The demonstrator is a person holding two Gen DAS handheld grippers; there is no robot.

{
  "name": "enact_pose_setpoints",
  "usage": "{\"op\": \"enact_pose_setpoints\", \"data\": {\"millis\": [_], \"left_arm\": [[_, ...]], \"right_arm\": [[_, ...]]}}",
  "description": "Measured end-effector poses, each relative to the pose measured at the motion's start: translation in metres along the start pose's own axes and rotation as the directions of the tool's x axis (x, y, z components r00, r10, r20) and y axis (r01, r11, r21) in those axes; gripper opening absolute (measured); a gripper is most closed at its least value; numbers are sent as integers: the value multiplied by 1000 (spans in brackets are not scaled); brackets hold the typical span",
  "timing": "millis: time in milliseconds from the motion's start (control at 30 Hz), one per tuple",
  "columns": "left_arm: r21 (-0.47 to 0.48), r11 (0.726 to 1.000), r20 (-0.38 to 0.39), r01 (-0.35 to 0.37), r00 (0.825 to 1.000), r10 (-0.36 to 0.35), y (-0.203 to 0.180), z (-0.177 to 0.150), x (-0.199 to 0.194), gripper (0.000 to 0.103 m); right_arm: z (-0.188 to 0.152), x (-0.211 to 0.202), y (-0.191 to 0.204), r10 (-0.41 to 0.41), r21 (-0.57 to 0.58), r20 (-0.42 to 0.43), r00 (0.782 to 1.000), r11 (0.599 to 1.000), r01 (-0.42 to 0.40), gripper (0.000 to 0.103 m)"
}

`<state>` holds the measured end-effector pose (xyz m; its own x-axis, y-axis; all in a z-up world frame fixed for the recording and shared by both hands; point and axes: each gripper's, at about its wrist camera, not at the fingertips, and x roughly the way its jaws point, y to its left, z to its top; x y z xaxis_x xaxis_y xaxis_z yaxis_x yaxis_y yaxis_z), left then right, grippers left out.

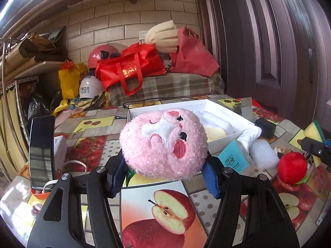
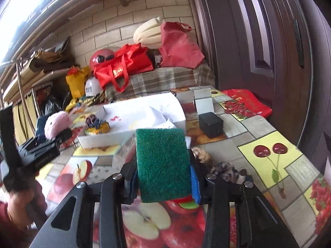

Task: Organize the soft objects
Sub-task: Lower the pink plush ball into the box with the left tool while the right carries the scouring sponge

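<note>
Left gripper (image 1: 163, 177) is clamped about halfway on the pink plush ball (image 1: 163, 142), blue pads squishing both sides, so it's def held, up off the counter (image 1: 157, 212). Right gripper (image 2: 163, 184) is pinched much narrower on the green scrub sponge (image 2: 163, 163), standing on edge between the pads, prob because it's thin and grabs best that way.

Both soft things look carried toward the white box (image 1: 167, 105), which sits just past the plush w/ its open side up, imo the drop spot. It already has some pale foam bits inside.

Room-wise: the box rim is the edge to clear, so the plush needs to go over it, not into it. Teal carton (image 1: 233, 159) and a white foam block (image 1: 262, 154) crowd the near right corner. Red plush apple (image 1: 291, 167) is still on the counter, near the right gripper. Phone on a stand (image 1: 41, 153) is well off left, no issue.
</note>
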<state>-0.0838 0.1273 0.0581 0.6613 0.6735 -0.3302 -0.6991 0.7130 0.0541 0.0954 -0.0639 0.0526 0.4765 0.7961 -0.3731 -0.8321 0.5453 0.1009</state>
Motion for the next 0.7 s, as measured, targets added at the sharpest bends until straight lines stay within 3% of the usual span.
{"op": "enact_pose_setpoints", "data": {"millis": [233, 467, 700], "left_arm": [[-66, 998, -68, -23, 997, 19, 12, -1, 15, 64], [-49, 998, -42, -29, 999, 27, 6, 3, 20, 64], [-72, 997, -53, -21, 998, 17, 11, 4, 26, 64]], "right_arm": [[6, 34, 30, 3, -40, 3, 1000, 999, -2, 40], [15, 60, 43, -24, -39, 9, 1000, 999, 25, 41], [27, 83, 30, -83, 36, 19, 996, 996, 82, 41]]}}
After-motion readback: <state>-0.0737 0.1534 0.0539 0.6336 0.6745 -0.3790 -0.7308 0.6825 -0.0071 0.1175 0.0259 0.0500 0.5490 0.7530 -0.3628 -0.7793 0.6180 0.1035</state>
